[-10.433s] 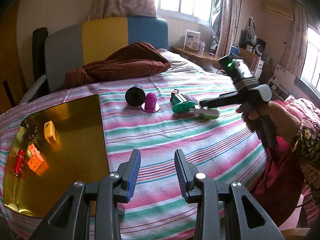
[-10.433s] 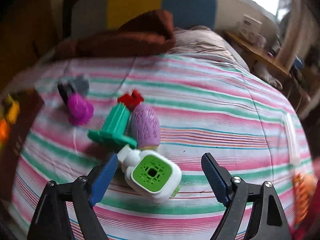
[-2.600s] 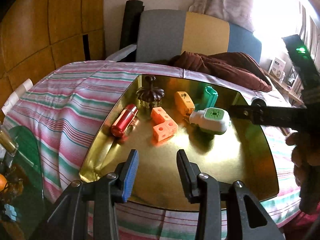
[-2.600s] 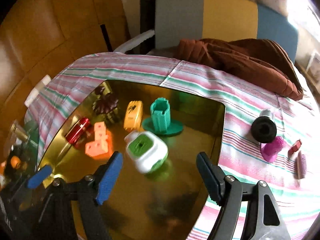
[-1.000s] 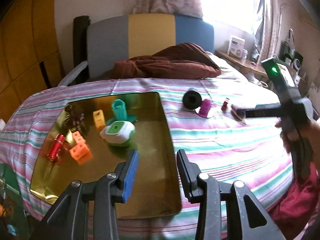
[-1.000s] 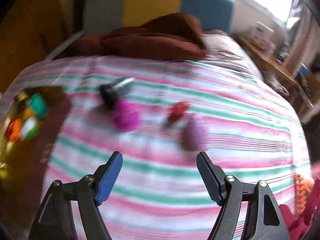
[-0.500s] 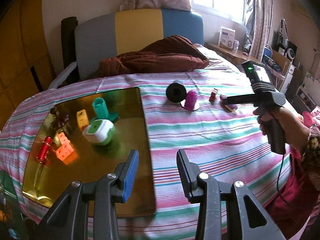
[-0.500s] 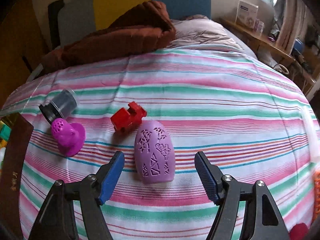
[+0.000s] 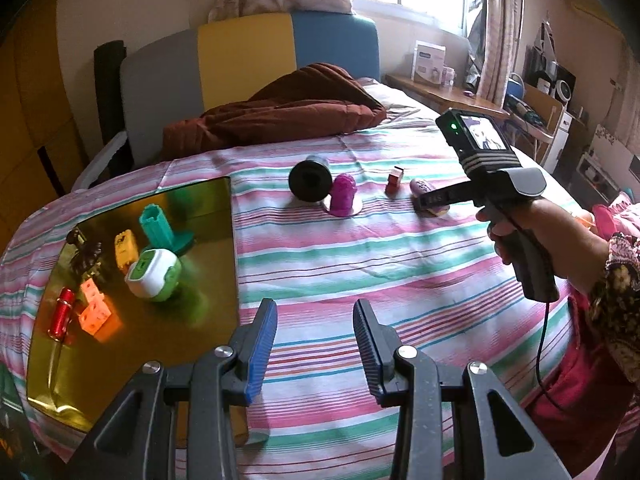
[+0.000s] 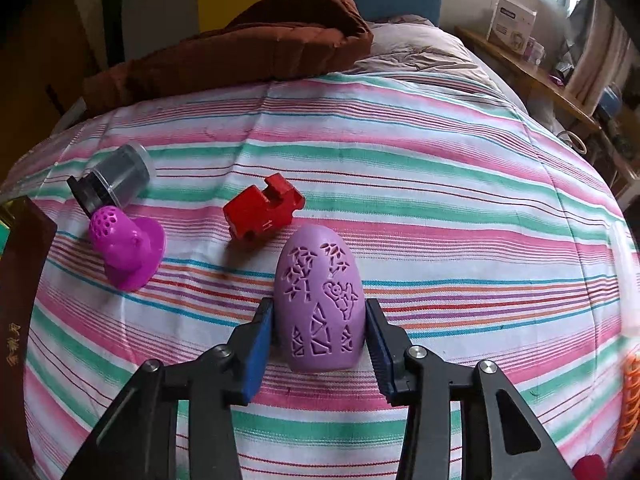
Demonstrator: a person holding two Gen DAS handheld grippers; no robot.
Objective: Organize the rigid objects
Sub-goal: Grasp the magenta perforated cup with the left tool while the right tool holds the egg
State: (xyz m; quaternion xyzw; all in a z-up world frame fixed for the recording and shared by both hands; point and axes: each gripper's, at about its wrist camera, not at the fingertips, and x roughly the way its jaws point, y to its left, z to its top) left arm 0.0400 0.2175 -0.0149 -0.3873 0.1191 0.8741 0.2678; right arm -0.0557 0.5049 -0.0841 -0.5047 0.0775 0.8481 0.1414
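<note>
no readable text, gold characters on tray rim (image 10: pixel 14 344) illegible

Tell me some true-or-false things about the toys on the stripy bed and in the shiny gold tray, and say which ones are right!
1. The purple egg-shaped toy sits between the fingers of the right tool, whose jaws are closing. True.
2. The red block is inside the gold tray. False: it lies on the striped bedcover, just beyond the purple toy.
3. The green and white toy is in the gold tray. True.
4. The left tool is holding the magenta toy. False: its jaws are open with nothing between them, and the magenta toy stands far off on the bedcover.
5. The black-capped clear jar stands upright. False: it lies on its side.
</note>
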